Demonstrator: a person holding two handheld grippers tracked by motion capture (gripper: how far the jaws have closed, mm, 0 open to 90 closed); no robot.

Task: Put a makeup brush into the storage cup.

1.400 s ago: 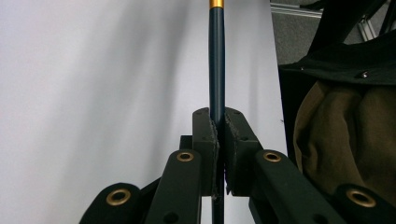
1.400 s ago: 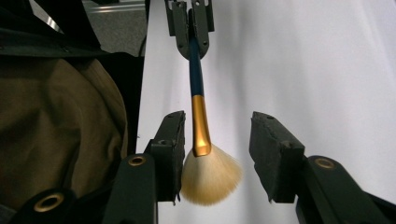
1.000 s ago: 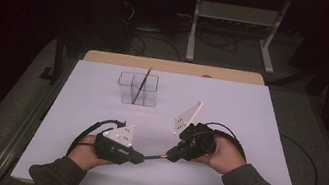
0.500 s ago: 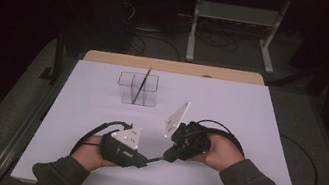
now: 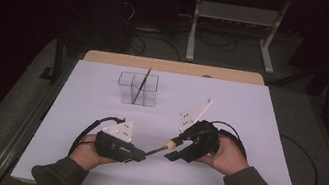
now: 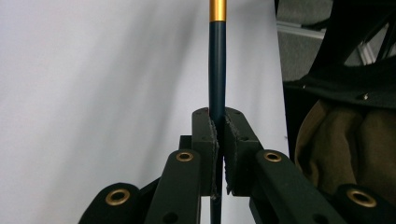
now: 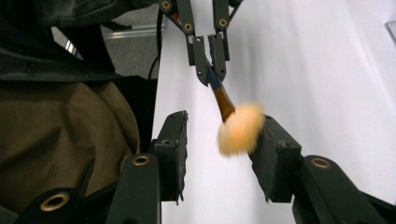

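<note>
Left gripper (image 6: 217,154) is clamped on the brush (image 6: 217,70) handle; right gripper (image 7: 219,140) sits wide open around the bristles. Closing there could squash them, or the brush slips mid-handover.

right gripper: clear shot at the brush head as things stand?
Probably yes. The right gripper is open, the brush head already sits between its fingers, and the left gripper grips only the handle.

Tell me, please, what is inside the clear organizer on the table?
One thin dark stick leans upright inside the clear organizer; its other compartments look empty, though the stick's lower tip is too small to tell.
</note>
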